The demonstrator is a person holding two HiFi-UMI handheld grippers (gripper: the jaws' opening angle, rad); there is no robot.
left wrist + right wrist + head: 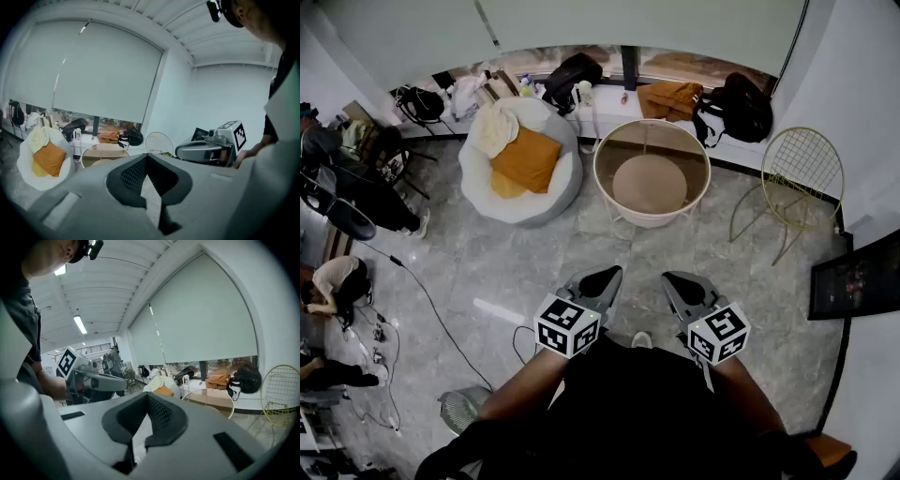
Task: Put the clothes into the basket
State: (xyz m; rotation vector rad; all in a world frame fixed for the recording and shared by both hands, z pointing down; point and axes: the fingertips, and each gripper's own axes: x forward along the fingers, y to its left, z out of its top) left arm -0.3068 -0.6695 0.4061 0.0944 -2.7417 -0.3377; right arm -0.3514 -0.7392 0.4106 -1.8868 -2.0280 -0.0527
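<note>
A round white basket (597, 174) on a wire stand sits on the floor ahead, with nothing visible in it; it also shows as the basket (104, 151) and the basket (209, 398). To its left, a white round seat (553, 199) holds a cream cloth (494, 128) and an orange cloth or cushion (527, 157). My left gripper (602, 276) and right gripper (679, 281) hover side by side, near my body, well short of the basket. Both have their tips together and hold nothing, as seen on the left gripper (146, 156) and the right gripper (148, 395).
A yellow wire chair (797, 178) stands right of the basket. On the window sill lie an orange garment (670, 98), a black backpack (736, 108) and a black bag (572, 73). People and office chairs occupy the left side (337, 281); a cable (422, 300) runs across the floor.
</note>
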